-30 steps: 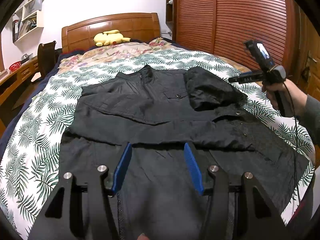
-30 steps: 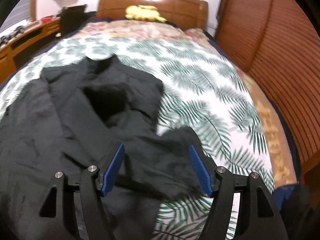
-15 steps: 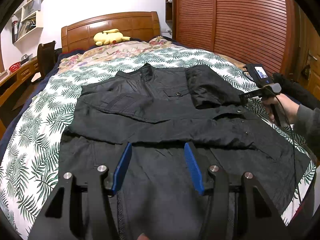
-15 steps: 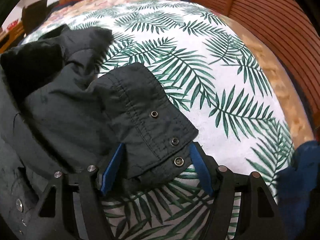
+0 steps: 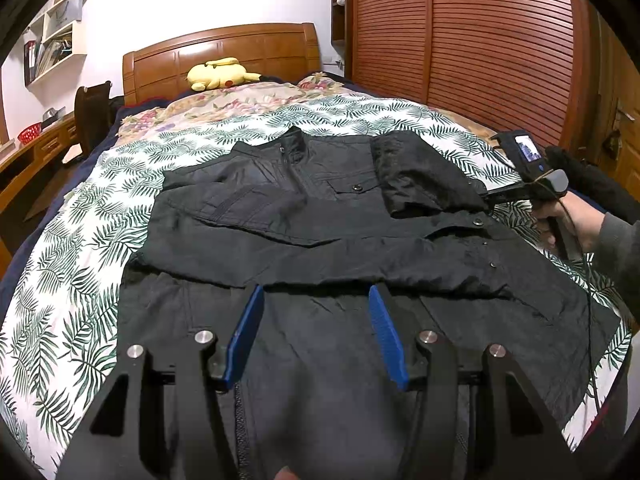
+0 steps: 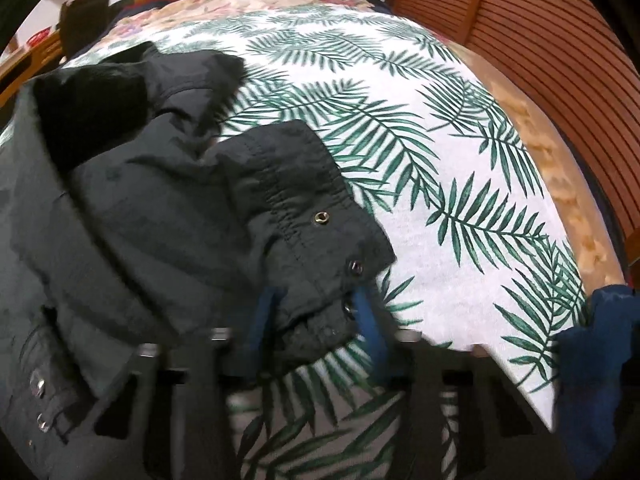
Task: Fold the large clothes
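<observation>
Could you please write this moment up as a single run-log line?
stage: sleeve fold | right gripper: jaws just closed on jacket cuff | left gripper: open above black jacket | surface: leaf-print bedspread

both wrist views face the headboard (image 5: 220, 56); right sits closer to the jacket (image 5: 320, 216).

Even indoor light, sharp on the left, smeared on the right

The left wrist view is crisp and evenly lit from above, the white wall (image 5: 192, 4) bright, the black jacket (image 5: 320, 216) dark with faint sheen. The right wrist view is motion-blurred, worst along the bottom where the fingers (image 6: 260, 320) smear. Both views bulge like a fisheye, with black vignetted corners and lines of the wardrobe (image 5: 500, 40) bent.
</observation>
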{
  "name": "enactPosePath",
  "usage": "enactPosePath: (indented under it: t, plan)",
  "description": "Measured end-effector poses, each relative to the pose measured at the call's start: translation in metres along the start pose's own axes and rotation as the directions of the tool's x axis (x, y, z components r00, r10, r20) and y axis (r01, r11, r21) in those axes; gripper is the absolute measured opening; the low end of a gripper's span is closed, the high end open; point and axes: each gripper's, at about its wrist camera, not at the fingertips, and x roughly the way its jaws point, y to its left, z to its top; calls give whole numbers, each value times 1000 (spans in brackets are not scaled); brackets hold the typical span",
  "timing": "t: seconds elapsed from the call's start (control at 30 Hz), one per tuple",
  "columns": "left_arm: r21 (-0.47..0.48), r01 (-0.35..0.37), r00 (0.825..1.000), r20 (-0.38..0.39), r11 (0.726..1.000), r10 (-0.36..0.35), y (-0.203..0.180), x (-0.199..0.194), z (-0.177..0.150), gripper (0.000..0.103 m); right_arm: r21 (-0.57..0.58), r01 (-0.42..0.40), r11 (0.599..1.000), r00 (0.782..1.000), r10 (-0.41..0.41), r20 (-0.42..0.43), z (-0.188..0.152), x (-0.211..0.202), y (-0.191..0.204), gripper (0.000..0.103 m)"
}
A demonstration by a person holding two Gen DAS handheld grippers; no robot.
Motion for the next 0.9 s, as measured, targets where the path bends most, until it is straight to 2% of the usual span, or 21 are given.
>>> enactPosePath:
  t: [0.07,0.3,0.43,0.57,0.77,0.83,0.9]
  plan:
    - [-1,3,1000,11,1000,-3,0,-3,0,54,-12,-29,1000,999,29,27,-1,-17,4,12]
    - [-15,8,999,42,1000,-7,7,-20,1,54,-100,-97,990,979,113,172,7,-107,45,10]
    - [-31,3,998,65,1000,-1,15,-32,0,54,-190,-153,970,952,196,234,14,-162,94,10]
    - [-49,-11,997,82,999,15,26,-42,-2,54,-282,-196,939,926,272,262,12,-207,151,10]
    - [-78,-27,995,92,997,34,46,-59,-11,54,-366,-243,898,906,345,247,-3,-237,219,11]
    - [-81,-35,995,93,996,43,50,-62,-12,54,-374,-231,898,907,338,251,-9,-237,233,15]
    - [-86,-39,995,93,996,47,54,-64,-14,54,-376,-252,892,895,362,260,-20,-241,246,19]
